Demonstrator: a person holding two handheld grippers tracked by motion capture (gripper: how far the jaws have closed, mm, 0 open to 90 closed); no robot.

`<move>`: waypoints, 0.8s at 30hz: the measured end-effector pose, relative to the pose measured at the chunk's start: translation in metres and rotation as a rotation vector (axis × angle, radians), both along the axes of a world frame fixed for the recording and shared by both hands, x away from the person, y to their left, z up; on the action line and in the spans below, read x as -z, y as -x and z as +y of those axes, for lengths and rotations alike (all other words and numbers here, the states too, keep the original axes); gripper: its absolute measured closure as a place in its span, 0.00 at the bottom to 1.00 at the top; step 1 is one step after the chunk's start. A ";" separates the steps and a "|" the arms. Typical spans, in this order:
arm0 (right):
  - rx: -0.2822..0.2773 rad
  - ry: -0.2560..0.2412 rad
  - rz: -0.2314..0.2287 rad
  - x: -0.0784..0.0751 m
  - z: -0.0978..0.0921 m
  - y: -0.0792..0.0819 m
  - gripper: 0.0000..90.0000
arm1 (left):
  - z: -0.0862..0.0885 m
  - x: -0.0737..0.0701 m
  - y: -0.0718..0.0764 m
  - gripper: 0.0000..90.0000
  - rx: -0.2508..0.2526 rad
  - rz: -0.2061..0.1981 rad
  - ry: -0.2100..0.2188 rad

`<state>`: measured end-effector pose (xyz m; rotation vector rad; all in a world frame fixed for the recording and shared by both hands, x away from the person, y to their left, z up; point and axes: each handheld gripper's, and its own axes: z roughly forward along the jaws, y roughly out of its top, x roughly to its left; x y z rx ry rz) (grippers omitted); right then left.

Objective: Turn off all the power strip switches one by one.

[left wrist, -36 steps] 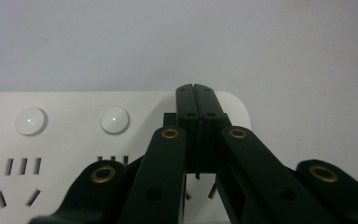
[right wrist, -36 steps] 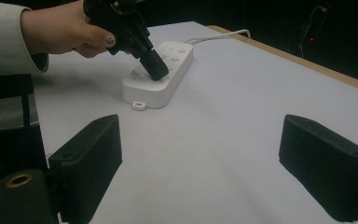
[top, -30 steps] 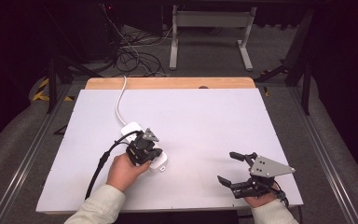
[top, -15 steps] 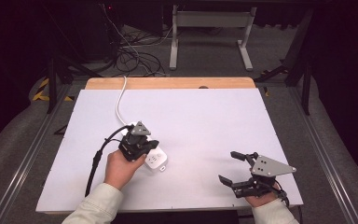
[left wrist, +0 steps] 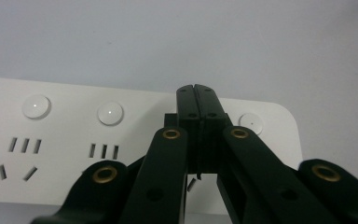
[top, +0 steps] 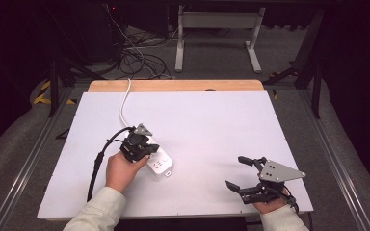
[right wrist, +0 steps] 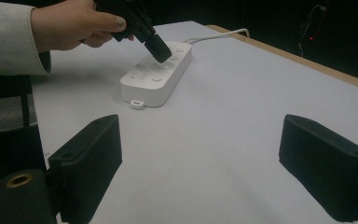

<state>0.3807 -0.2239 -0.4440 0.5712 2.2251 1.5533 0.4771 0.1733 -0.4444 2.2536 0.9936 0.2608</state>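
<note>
1. Left tool (top: 142,144), jaws closed together, tip pressed onto the white power strip (top: 160,163).
2. Strip lies left of the worktop (top: 212,120) centre; its cord (top: 124,103) runs to the far edge.
3. Right tool (top: 243,173) gapes empty near the front right corner.

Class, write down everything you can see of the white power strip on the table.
The power strip is a white, glossy, plastic-looking block with rounded corners, lying flat on the white table. Its top face carries groups of socket slots, each with a round button above it. A small tab sticks out at one end; from the other end a white cord runs toward the far edge. The left gripper, jaws closed together, is over its top face, tips pointing down at it near a button; contact cannot be confirmed.
</note>
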 end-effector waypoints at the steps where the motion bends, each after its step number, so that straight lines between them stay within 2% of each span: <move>1: 0.000 0.000 0.000 0.000 0.000 0.000 0.15 | 0.000 0.001 -0.001 1.00 0.000 0.003 -0.002; 2: 0.000 -0.001 0.000 0.000 0.000 0.000 0.15 | 0.000 0.002 -0.002 1.00 -0.003 0.003 -0.008; 13: 0.000 0.000 -0.001 0.000 0.000 0.000 0.15 | 0.004 0.009 -0.006 1.00 -0.020 -0.002 0.033; 22: -0.003 -0.002 -0.001 0.000 0.000 0.000 0.15 | -0.001 0.011 -0.001 1.00 -0.011 -0.038 0.014; 24: -0.003 -0.001 -0.001 0.000 0.001 0.000 0.15 | -0.005 0.011 0.002 1.00 -0.007 -0.078 -0.030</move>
